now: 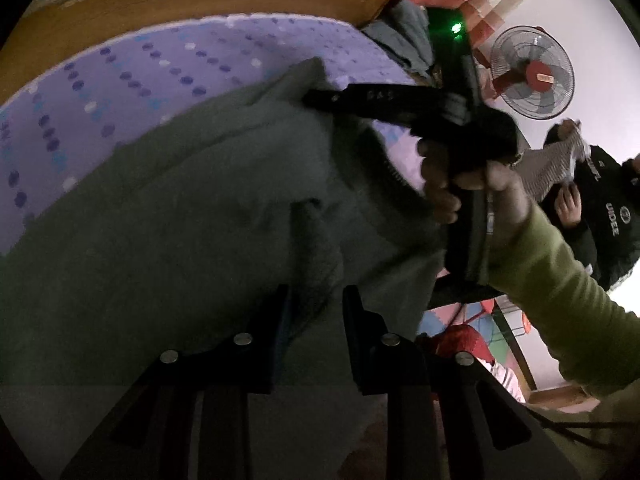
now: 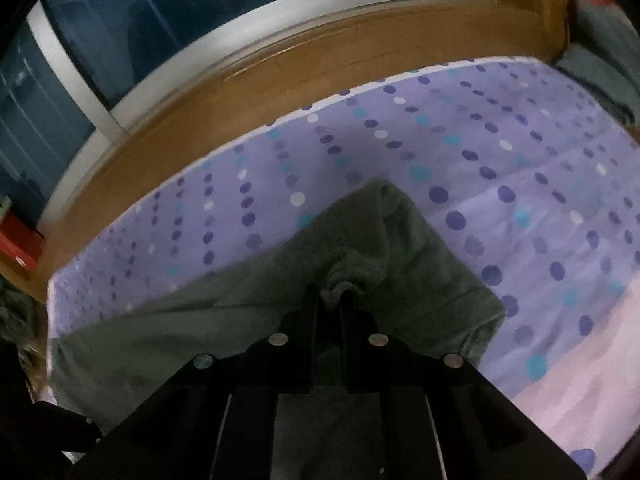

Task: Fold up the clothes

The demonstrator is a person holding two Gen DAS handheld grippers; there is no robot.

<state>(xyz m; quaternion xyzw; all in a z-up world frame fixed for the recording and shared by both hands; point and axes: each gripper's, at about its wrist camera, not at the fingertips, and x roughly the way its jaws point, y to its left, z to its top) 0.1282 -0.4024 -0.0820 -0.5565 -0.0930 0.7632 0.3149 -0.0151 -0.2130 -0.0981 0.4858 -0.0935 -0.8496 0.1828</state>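
Note:
A grey-green garment point(image 1: 180, 216) lies spread on a purple dotted bedsheet point(image 1: 100, 92). In the left wrist view my left gripper point(image 1: 316, 300) has its jaws apart with a fold of the garment bunched between the fingers. The right gripper point(image 1: 316, 98) shows there too, held in a hand, its tip pinching the garment's far edge. In the right wrist view my right gripper point(image 2: 330, 296) is shut on a puckered bunch of the garment point(image 2: 400, 264), which lies on the sheet point(image 2: 520, 184).
A wooden bed frame point(image 2: 280, 80) runs along the far edge with a window point(image 2: 160, 20) behind. Other folded grey clothes point(image 1: 404, 36) sit at the bed's corner. A fan point(image 1: 532, 74) hangs on the wall. Another person point(image 1: 596, 208) stands beyond the bed.

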